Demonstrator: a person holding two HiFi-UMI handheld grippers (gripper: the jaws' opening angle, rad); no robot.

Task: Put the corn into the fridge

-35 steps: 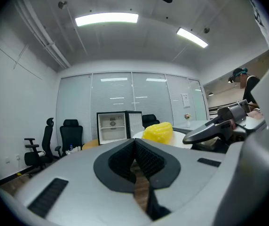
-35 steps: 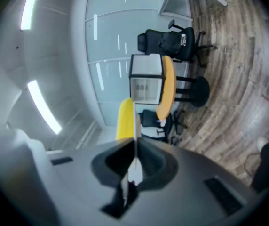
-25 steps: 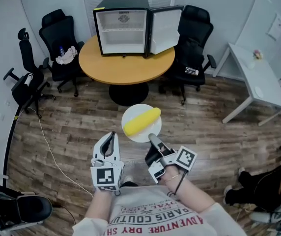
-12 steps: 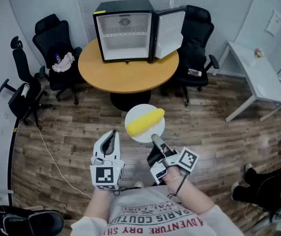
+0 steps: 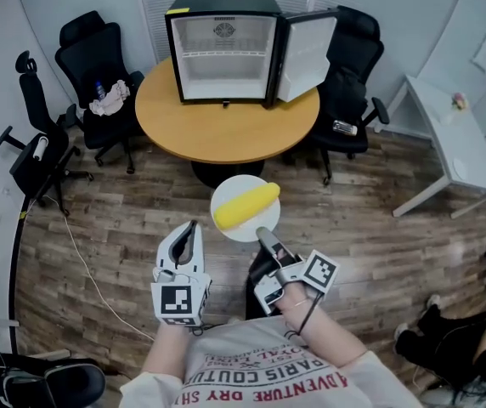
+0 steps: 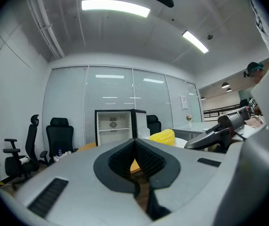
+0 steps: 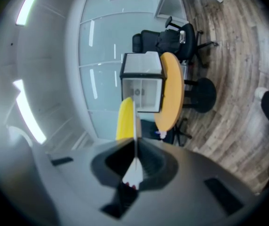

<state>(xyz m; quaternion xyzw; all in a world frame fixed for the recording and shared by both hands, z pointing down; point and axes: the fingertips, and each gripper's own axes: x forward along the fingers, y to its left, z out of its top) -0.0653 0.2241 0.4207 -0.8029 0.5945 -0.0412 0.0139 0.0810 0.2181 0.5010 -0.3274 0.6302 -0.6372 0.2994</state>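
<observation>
My right tongs [image 5: 262, 233] pinch the rim of the round white plate [image 5: 236, 188] carrying the yellow corn cob [image 5: 245, 206] over the wood-plank floor [image 5: 132, 219]. My left tongs [image 5: 193, 227] are pressed together, empty. Ahead, the open black mini fridge [image 5: 223, 45] stands on the round orange table [image 5: 226, 130].

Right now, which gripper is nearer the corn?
Right. The right gripper clamps the rim of the plate that carries the corn; the left gripper hangs off to the corn's left, touching neither.

Yellow corn [image 5: 245, 206], white plate [image 5: 241, 184], black fridge [image 5: 223, 5], tan table [image 5: 226, 130], wood-plank floor [image 5: 124, 228]
</observation>
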